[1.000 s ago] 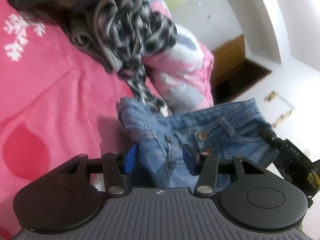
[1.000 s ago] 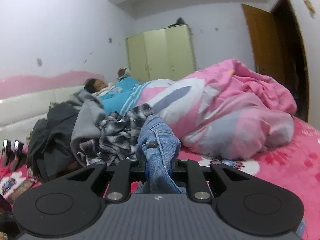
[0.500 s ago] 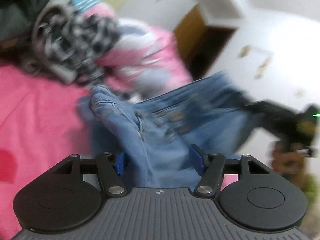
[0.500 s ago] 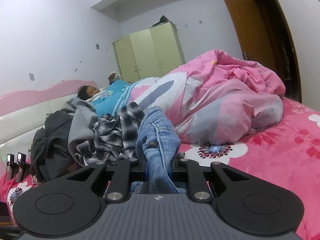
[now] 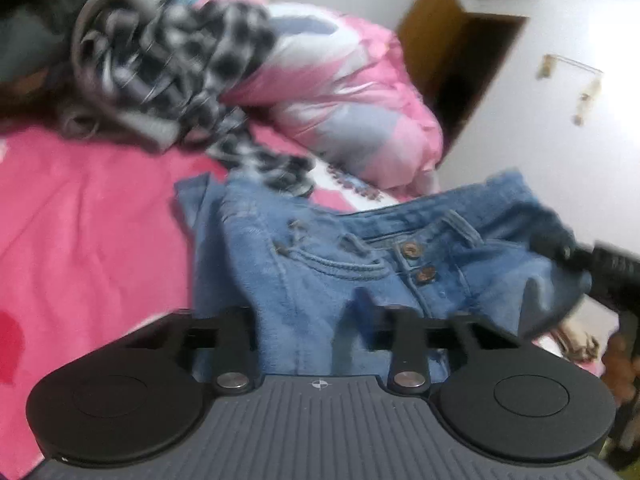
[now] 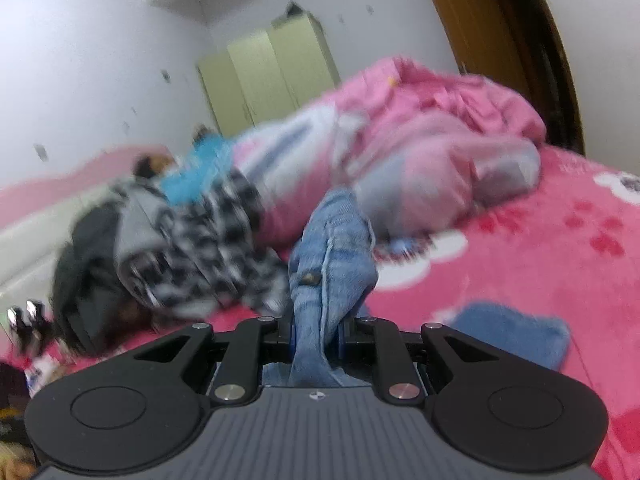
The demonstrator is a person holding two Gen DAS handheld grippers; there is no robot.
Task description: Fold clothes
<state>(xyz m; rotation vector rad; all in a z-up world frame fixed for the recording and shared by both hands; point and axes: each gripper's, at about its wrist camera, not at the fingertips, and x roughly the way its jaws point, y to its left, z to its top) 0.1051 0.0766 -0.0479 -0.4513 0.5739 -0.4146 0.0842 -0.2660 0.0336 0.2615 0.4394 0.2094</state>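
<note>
A pair of blue jeans point(image 5: 320, 248) hangs over the pink bed, waistband and two buttons facing the left wrist camera. My left gripper point(image 5: 308, 316) has one side of the waist bunched between its jaws, which still stand wide and are closing. On the far right of that view my right gripper point(image 5: 600, 268) holds the other end of the waistband. In the right wrist view the right gripper point(image 6: 316, 320) is shut on a thick fold of the jeans point(image 6: 332, 248). Another blue part point(image 6: 508, 336) lies on the sheet.
A heap of clothes with a black-and-white plaid shirt point(image 5: 180, 52) lies beyond the jeans. A bunched pink quilt point(image 6: 420, 160) fills the bed's far side. A person point(image 6: 156, 164) lies at the headboard. Pink sheet point(image 5: 80, 220) spreads to the left.
The left wrist view has rolled and shifted, and the waistband now stretches flatter and wider between the two grippers. The right gripper has sunk toward the bed, still clamped on the denim.
</note>
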